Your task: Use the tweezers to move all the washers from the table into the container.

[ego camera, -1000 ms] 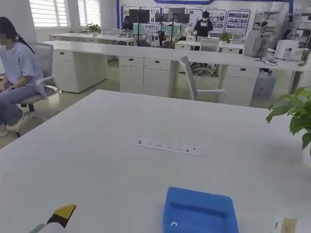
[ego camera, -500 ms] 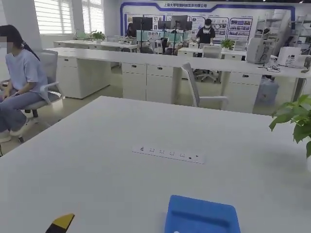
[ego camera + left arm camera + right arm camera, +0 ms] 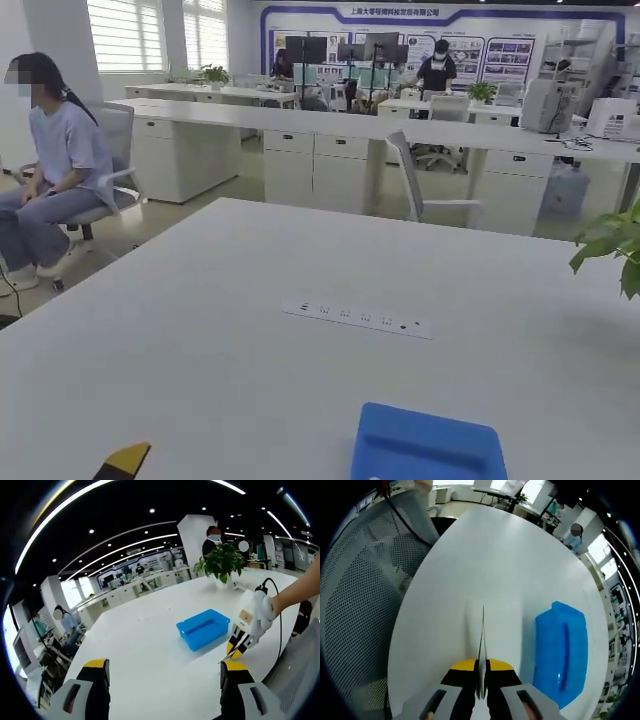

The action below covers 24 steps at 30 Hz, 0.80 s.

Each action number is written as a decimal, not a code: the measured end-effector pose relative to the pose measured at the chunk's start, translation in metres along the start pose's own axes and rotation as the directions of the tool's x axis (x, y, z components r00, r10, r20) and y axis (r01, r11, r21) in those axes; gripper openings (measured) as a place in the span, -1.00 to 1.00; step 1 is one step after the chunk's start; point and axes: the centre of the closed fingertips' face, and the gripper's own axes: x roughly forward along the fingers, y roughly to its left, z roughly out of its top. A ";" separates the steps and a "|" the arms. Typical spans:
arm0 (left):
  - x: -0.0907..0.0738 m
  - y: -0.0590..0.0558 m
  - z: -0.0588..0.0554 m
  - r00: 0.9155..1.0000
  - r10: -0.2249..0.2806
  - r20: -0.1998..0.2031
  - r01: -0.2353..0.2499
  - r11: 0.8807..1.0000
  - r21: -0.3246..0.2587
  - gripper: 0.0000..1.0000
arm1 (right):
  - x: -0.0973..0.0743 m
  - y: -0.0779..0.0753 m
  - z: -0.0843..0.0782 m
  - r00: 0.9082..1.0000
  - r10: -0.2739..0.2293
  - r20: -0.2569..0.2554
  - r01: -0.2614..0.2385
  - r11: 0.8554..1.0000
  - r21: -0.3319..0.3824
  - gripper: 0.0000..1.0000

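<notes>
In the right gripper view, the thin shiny metal tweezers (image 3: 483, 630) point straight ahead over the big white table (image 3: 485, 560). My right gripper (image 3: 481, 667) pinches them, its yellow and black jaws pressed tight on their back end. I cannot tell if the tweezer tip touches the table.

The blue plastic box-shaped container (image 3: 562, 650) sits on the table beside the tweezers, to their right in this view, and does not touch them. A grey mesh chair (image 3: 360, 580) stands at the table edge on the other side.

In the left gripper view, my left gripper (image 3: 160, 667) holds nothing, with its yellow-tipped jaws spread wide apart. The container (image 3: 202, 627) lies ahead of it. The right gripper (image 3: 237, 647) is near the box, held by a hand in a white glove (image 3: 262, 612). A leafy green plant (image 3: 222, 562) stands farther back.

In the head view, the container (image 3: 425, 445) is at the bottom, and a white power strip (image 3: 357, 318) lies beyond it. The yellow and black tip of a gripper (image 3: 122, 460) peeks in low on the left.
</notes>
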 end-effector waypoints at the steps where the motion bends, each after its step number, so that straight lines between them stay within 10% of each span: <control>1: 0.000 0.001 -0.001 1.000 0.002 -0.001 -0.002 1.000 -0.002 0.88 | 0.000 0.001 0.000 1.000 0.004 -0.011 -0.004 1.000 -0.017 -0.94; 17: 0.001 0.000 -0.006 1.000 0.002 -0.003 -0.002 1.000 -0.023 0.88 | -0.002 -0.002 0.002 0.999 0.034 -0.042 -0.031 0.997 0.072 -0.79; 22: 0.001 0.002 -0.002 1.000 -0.001 0.004 0.001 1.000 -0.013 0.88 | -0.026 -0.010 0.008 0.998 -0.042 0.042 0.031 0.971 0.238 -0.70; 24: 0.001 0.004 0.000 1.000 0.002 0.009 -0.002 1.000 -0.012 0.88 | -0.041 -0.011 0.008 0.992 -0.084 0.093 0.044 0.930 0.364 -0.59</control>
